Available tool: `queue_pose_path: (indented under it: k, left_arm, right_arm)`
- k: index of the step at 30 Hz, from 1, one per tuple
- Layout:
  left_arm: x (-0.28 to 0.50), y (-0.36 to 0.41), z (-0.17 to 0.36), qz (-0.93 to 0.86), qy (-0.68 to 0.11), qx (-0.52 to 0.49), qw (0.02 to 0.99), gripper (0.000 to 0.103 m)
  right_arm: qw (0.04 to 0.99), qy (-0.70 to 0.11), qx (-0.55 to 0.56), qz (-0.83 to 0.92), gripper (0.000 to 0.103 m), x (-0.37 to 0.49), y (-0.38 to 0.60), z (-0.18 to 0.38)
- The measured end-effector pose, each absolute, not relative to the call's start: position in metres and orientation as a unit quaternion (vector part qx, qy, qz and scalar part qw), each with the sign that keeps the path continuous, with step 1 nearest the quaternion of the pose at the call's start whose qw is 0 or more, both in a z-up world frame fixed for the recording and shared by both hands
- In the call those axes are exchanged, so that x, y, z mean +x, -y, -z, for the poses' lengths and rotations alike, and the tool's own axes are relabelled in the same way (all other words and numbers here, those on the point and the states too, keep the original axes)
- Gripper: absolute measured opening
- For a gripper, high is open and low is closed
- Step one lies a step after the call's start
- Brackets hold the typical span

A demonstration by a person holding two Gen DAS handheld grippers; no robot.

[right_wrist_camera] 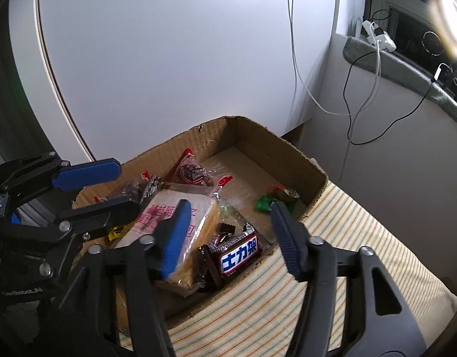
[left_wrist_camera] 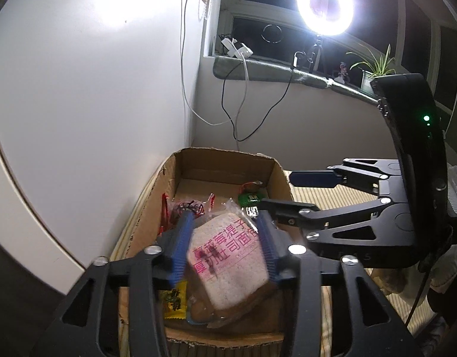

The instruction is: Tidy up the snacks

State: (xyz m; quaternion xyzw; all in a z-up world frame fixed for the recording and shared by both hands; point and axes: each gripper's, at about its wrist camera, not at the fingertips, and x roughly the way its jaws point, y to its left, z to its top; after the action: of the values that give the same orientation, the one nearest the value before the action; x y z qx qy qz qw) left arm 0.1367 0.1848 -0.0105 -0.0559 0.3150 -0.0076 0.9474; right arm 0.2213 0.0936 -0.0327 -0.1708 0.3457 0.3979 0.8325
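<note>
Resting on a striped cloth [right_wrist_camera: 258, 312], a cardboard box [right_wrist_camera: 288, 151] sits against a white wall [right_wrist_camera: 168, 59], beside a window sill [left_wrist_camera: 273, 70] with a ring light [left_wrist_camera: 325, 7], a plant [left_wrist_camera: 374, 68] and trailing cables [left_wrist_camera: 228, 113]. The left tongs [left_wrist_camera: 225, 247] straddle a bread pack [left_wrist_camera: 231, 261] inside the box, blue pads at its edges; whether they grip it cannot be told. The right tongs [right_wrist_camera: 228, 235] hover apart over a chocolate bar [right_wrist_camera: 237, 257] lying in the box. A green candy [right_wrist_camera: 265, 202], a yellow packet [left_wrist_camera: 174, 300] and a red-edged bag [right_wrist_camera: 195, 172] also lie in the box.
</note>
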Motion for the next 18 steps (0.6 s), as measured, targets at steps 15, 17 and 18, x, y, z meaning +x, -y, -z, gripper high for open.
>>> queue_pose_path:
  k: [15, 17, 18]
  left_arm:
    - [0.118, -0.185, 0.0, -0.033, -0.303, -0.065, 0.95, 0.077]
    - [0.113, -0.183, -0.003, -0.038, -0.299, -0.063, 0.951, 0.077]
    - [0.112, -0.183, -0.003, -0.039, -0.298, -0.062, 0.952, 0.077]
  right_arm:
    - [0.861, -0.328, -0.145, -0.361, 0.088, 0.202, -0.062, 0.018]
    - [0.866, -0.324, -0.143, -0.353, 0.088, 0.198, -0.056, 0.016]
    - [0.869, -0.322, -0.141, -0.35, 0.088, 0.195, -0.053, 0.014]
